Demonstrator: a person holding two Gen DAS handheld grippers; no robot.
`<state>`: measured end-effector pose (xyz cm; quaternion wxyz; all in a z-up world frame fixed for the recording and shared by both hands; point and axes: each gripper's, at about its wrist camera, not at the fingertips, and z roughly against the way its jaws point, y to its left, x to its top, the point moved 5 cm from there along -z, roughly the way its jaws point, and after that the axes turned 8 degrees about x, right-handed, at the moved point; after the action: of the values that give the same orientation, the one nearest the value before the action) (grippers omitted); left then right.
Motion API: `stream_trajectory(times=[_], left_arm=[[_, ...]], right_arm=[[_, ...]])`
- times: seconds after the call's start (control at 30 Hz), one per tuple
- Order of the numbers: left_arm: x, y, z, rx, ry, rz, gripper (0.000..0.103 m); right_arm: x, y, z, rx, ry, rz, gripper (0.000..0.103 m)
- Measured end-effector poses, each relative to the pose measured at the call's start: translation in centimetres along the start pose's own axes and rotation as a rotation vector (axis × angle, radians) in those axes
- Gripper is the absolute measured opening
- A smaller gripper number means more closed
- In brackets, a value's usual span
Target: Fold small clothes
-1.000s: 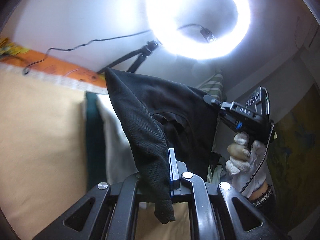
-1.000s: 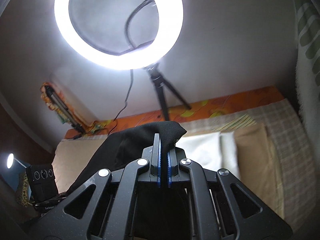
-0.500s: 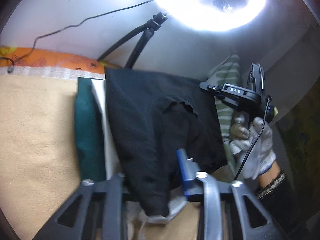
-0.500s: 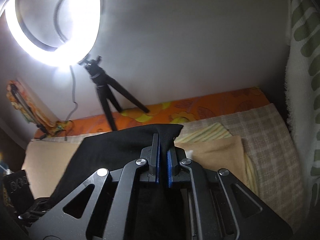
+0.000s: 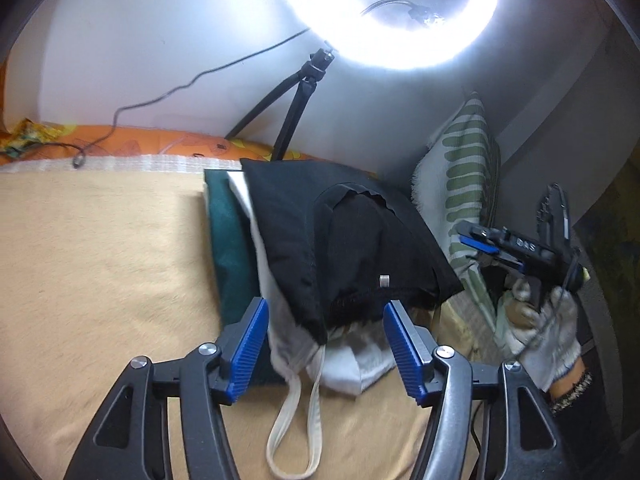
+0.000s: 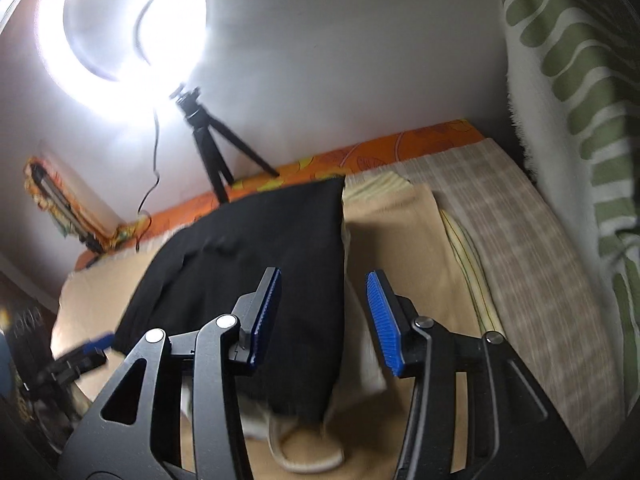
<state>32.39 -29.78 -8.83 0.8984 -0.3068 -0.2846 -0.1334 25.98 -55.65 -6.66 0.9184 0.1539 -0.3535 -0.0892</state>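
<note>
**Both grippers off the garment**

One black garment lies folded on the white piece and green piece, at twelve o'clock from my left gripper. My jaws have just been opening; my right gripper too, both empty. Squaring remains, I judge.

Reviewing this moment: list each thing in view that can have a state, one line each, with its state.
Black garment: released, lying on top of the pile.
White garment: under the black one, straps trailing loose.
Green cloth: folded, bottom of the pile.
Left gripper: open, jaws just opening, nothing pinched.
Right gripper: open, jaws just opening, clear of the cloth.
Ring light: on.
</note>
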Motion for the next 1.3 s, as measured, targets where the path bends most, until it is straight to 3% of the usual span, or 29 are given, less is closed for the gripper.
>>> stream_trajectory(times=[0.3,0.57,0.63,0.73,0.87,1.0,1.17,1.3], left_arm=[[-1.9,-0.8,6.9,0.122,-0.050,-0.108,0.084],[-3.4,-2.4,15.0,0.192,-0.171,-0.215,0.098],[-3.9,-2.6,16.9,0.202,-0.198,-0.231,0.100],[-4.9,-3.0,19.6,0.217,-0.238,-0.268,0.103],[-6.3,-2.9,22.5,0.237,-0.265,-0.295,0.103],[-7.2,-2.7,25.0,0.254,-0.291,-0.316,0.103],[-8.1,-2.3,28.0,0.276,-0.334,-0.315,0.103],[-8.7,-1.5,28.6,0.287,-0.333,-0.300,0.103]], right_arm=[[-3.5,4.7,5.6,-0.009,-0.067,0.019,0.047],[-5.7,9.2,10.3,-0.075,-0.139,0.025,0.053],[-6.4,10.6,11.4,-0.100,-0.150,0.040,0.056],[-7.5,12.6,12.9,-0.140,-0.176,0.068,0.070],[-8.8,15.6,14.8,-0.182,-0.207,0.098,0.072],[-9.9,18.7,17.0,-0.217,-0.262,0.134,0.093],[-10.8,22.3,18.8,-0.229,-0.303,0.186,0.094],[-11.7,24.1,19.3,-0.226,-0.345,0.192,0.103]])
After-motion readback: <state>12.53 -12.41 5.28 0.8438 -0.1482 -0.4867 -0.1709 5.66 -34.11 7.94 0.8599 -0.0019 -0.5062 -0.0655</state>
